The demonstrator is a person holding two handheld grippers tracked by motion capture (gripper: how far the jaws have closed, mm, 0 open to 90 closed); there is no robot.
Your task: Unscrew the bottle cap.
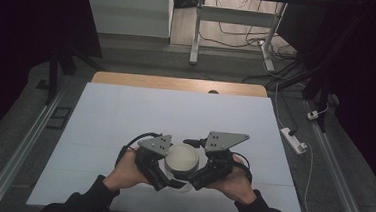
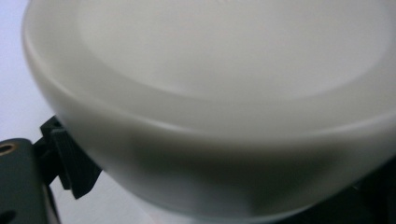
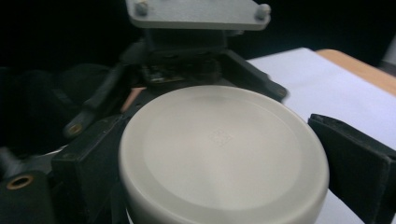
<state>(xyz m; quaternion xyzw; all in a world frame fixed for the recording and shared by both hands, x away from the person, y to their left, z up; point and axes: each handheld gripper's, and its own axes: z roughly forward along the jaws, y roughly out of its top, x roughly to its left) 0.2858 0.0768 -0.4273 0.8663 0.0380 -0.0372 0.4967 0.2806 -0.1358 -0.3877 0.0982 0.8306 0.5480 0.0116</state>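
Note:
A round white jar with a flat white lid (image 1: 182, 157) is held just above the white table sheet (image 1: 125, 116), near its front edge. My left gripper (image 1: 168, 177) closes on it from the left and my right gripper (image 1: 198, 177) from the right. In the right gripper view the lid (image 3: 219, 158) sits between the two black jaws, which touch its rim; my left gripper's grey plate (image 3: 196, 14) shows beyond it. In the left gripper view the white jar (image 2: 210, 93) is very close and blurred, with one jaw pressed to its lower left side.
The wooden table edge (image 1: 177, 83) runs along the far side of the sheet. Beyond it stand desk legs (image 1: 197, 36) and loose cables on the floor. A white power strip (image 1: 294, 140) lies on the floor to the right. Metal rails flank the table.

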